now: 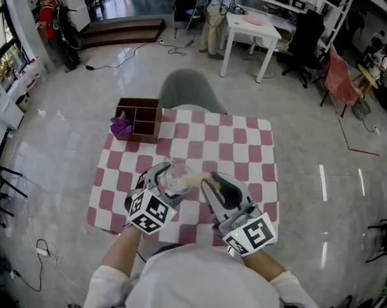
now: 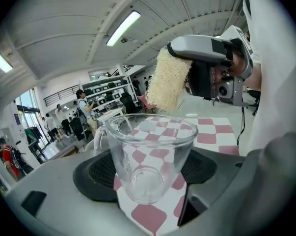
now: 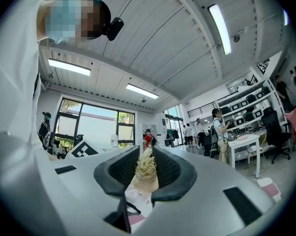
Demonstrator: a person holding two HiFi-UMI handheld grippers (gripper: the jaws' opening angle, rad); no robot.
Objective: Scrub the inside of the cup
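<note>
Glass cup (image 2: 148, 146) sits upright between the jaws of the left tool (image 1: 167, 183), which we hold clamped on its walls above the checkered table (image 1: 244, 140). The right tool (image 1: 220, 194) is closed on a pale fibrous scrubber (image 2: 168, 80). The scrubber extends from the right tool toward the left tool, its tip at the cup's rim; we cannot tell whether they touch.

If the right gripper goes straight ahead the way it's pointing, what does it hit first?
Most likely the glass cup held in the left gripper. The sponge clamped in the right gripper leads and hangs just above the rim, so it would touch the rim or mouth first. Depth is uncertain.
</note>
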